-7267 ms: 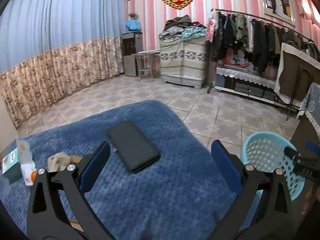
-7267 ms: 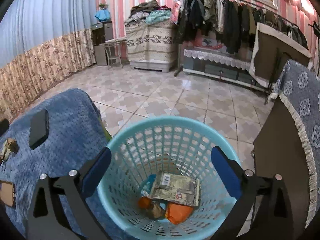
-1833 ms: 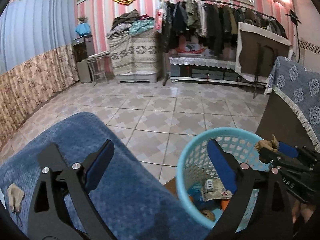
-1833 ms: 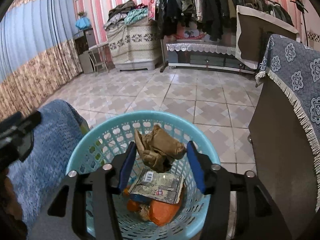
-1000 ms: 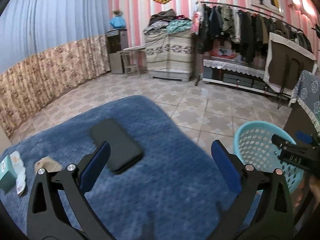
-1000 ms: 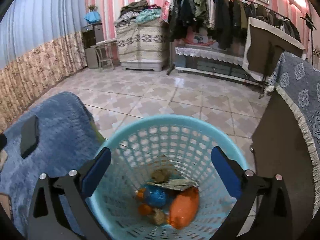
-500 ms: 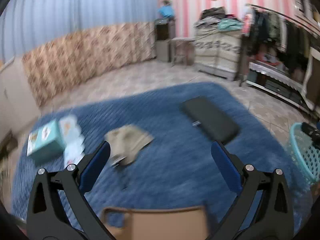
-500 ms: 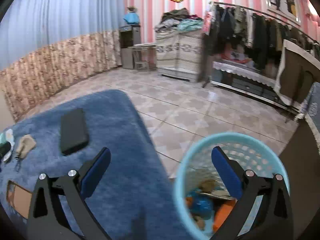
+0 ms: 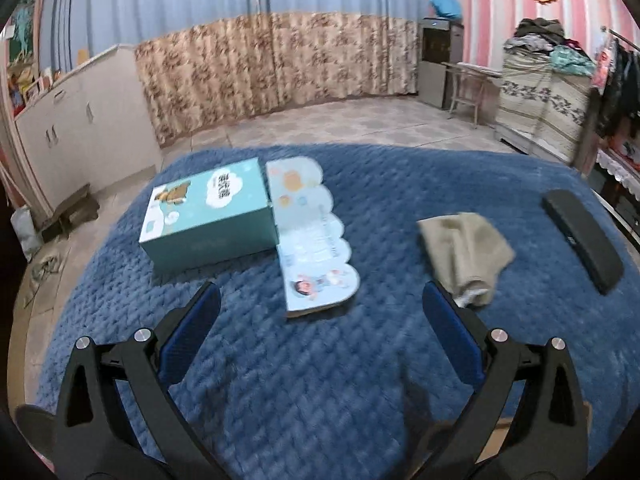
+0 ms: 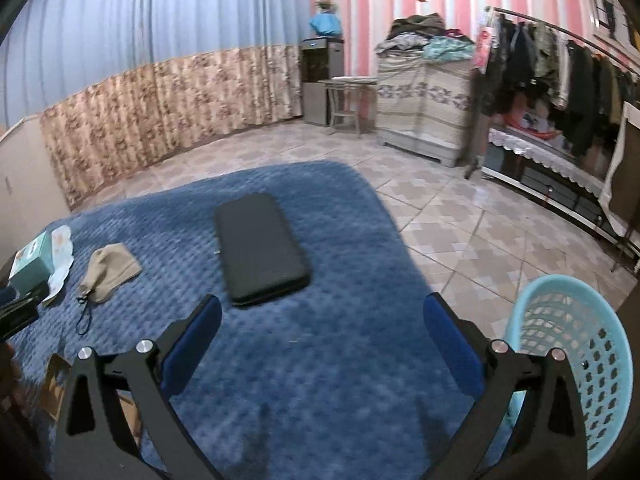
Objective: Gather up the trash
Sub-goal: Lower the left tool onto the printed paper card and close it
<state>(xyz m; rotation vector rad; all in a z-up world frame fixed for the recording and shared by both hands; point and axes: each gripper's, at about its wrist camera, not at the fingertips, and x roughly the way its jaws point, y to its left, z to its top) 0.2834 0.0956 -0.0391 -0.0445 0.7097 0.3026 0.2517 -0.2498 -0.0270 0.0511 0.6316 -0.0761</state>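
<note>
Both hand-held tools hang empty over the blue quilted cover [image 9: 320, 380] as the trash round goes on. The left gripper [image 9: 320, 320], its blue pads spread wide apart with nothing between them, faces the lower centre of its frame toward a teal box [image 9: 208, 216] with its scalloped printed flap [image 9: 312, 240] lying open beside it. A tan cloth pouch [image 9: 464, 252] sits right of centre, just beyond the right-hand pad, and a dark flat case [image 9: 580, 236] lies at the far right edge.

The right gripper [image 10: 320, 320] is likewise fully parted and holds nothing. Its view shows the same dark flat case [image 10: 260, 248] at centre, the tan cloth pouch [image 10: 108, 268] at left, and the turquoise mesh basket [image 10: 576, 360] standing on the tiled floor at lower right, just off the cover's edge.

About two seconds earlier that right gripper was closed on a crumpled brown scrap above the basket; a second later the scrap lay inside among the other rubbish and the pads were apart. It has since swung away from the basket and back over the cover. The left gripper has meanwhile turned from the basket side toward the box and pouch. That piece appears delivered, and the search for the next seems under way. Which remaining item counts as trash cannot be told.
</note>
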